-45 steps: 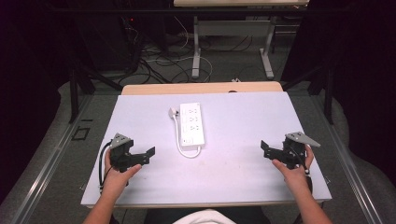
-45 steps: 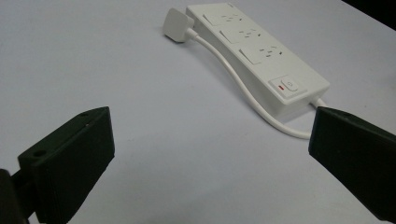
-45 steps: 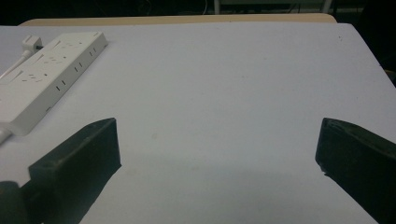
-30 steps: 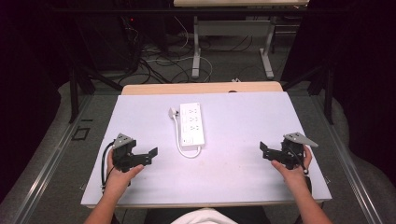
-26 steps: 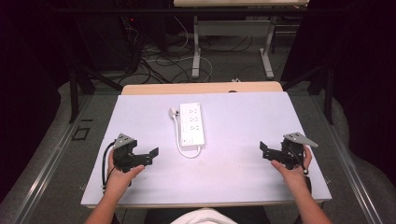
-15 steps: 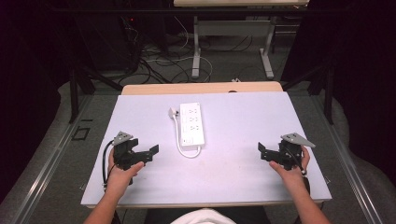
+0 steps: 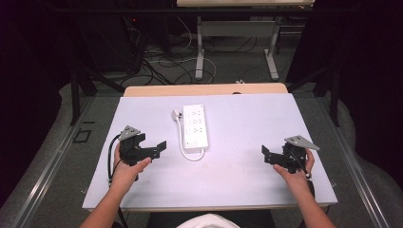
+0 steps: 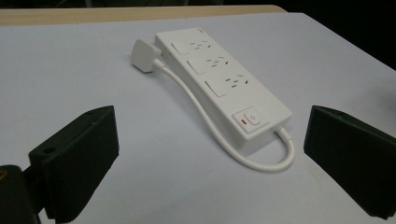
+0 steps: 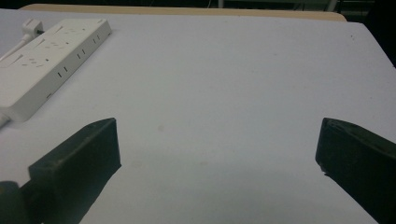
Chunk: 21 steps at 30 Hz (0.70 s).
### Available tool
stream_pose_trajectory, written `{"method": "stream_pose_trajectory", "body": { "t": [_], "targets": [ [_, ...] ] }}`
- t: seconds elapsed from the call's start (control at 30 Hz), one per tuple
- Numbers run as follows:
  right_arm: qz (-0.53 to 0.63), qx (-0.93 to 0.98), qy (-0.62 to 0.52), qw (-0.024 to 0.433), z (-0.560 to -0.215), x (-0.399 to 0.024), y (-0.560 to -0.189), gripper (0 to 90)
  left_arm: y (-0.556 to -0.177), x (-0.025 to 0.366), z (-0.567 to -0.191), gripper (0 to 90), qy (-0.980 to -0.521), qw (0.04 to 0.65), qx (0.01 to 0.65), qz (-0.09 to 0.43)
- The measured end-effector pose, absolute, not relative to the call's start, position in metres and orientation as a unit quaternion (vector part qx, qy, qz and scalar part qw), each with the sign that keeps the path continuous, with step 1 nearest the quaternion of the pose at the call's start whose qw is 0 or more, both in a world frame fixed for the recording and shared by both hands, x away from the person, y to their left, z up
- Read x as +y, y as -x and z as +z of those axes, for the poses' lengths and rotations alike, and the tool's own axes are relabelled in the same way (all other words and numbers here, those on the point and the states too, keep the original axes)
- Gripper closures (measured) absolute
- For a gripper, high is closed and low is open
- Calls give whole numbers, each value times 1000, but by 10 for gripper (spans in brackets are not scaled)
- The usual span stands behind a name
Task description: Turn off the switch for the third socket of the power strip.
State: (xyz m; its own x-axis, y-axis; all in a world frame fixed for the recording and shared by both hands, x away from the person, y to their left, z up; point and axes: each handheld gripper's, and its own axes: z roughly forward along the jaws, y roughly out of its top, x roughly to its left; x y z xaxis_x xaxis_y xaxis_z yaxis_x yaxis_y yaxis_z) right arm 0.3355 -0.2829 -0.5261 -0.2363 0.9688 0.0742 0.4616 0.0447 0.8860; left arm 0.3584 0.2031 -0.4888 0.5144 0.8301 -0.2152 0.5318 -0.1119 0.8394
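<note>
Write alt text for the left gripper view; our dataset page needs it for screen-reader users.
A white power strip lies on a pale table, its cord looping from the switch end back to a plug beside it. The left gripper's two black jaws stand wide open in the foreground.

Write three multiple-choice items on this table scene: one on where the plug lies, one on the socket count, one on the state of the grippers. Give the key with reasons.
1. Where does the plug lie?
A. in a socket of the strip
B. on the table beside the far end of the power strip
C. between a gripper's jaws

2. How many socket groups does the strip carry?
A. three
B. one
C. five

3. How do the left gripper and right gripper stand?
A. both shut on the cable
B. one open, one shut
C. both open, holding nothing

Key: B, the plug rests on the table next to the strip; A, three groups show above the switch; C, each gripper view shows jaws wide apart, nothing between.
</note>
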Motion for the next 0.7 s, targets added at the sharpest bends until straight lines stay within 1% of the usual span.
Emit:
{"method": "stream_pose_trajectory", "body": {
  "t": [0.37,0.7],
  "targets": [
    [433,660,-539,294,-526,-281,-338,0,-373,177,-465,49,-738,481,451,146],
    [436,663,-535,290,-527,-277,-340,0,-386,165,-452,65,-745,472,446,156]
  ]
}}
